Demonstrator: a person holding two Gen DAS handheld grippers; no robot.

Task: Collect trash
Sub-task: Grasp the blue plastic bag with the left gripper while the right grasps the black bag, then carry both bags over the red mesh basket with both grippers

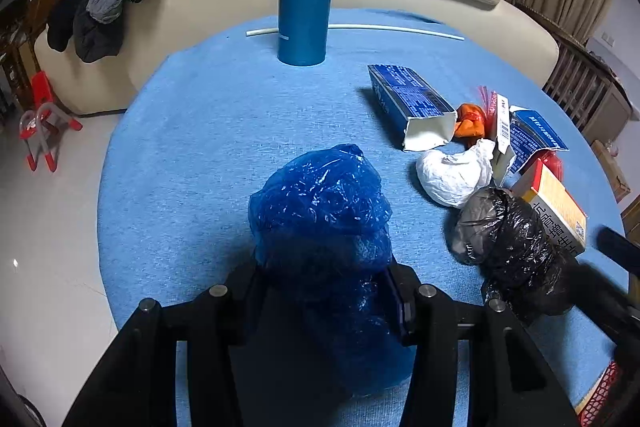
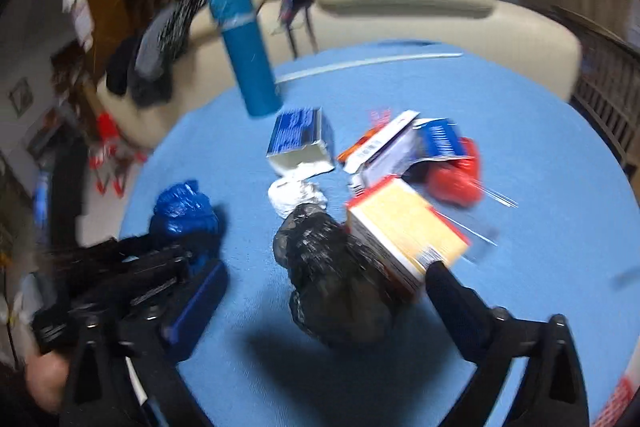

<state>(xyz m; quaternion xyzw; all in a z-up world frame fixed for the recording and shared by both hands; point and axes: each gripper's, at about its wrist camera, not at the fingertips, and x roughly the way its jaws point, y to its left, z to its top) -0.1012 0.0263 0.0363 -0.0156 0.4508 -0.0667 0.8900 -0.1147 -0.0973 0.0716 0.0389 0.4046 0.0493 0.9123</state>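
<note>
While the left tool (image 1: 324, 291) pinched the blue plastic bag (image 1: 320, 203), the right tool (image 2: 320, 287) stood spread.

Both sat over the blue surface (image 1: 192, 147). The black plastic bag (image 2: 332, 267) lay between the right tool's fingers (image 2: 456, 299), pads not pressing; beside it lay crumpled white paper (image 1: 456, 175) and a yellow box (image 2: 404, 227).

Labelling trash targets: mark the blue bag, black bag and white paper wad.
blue bag (image 1: 320, 195): left wrist view, crumpled top
black bag (image 2: 320, 247): right wrist view, upper middle of the bundle
white paper wad (image 1: 454, 177): left wrist view, centre of the wad
</note>
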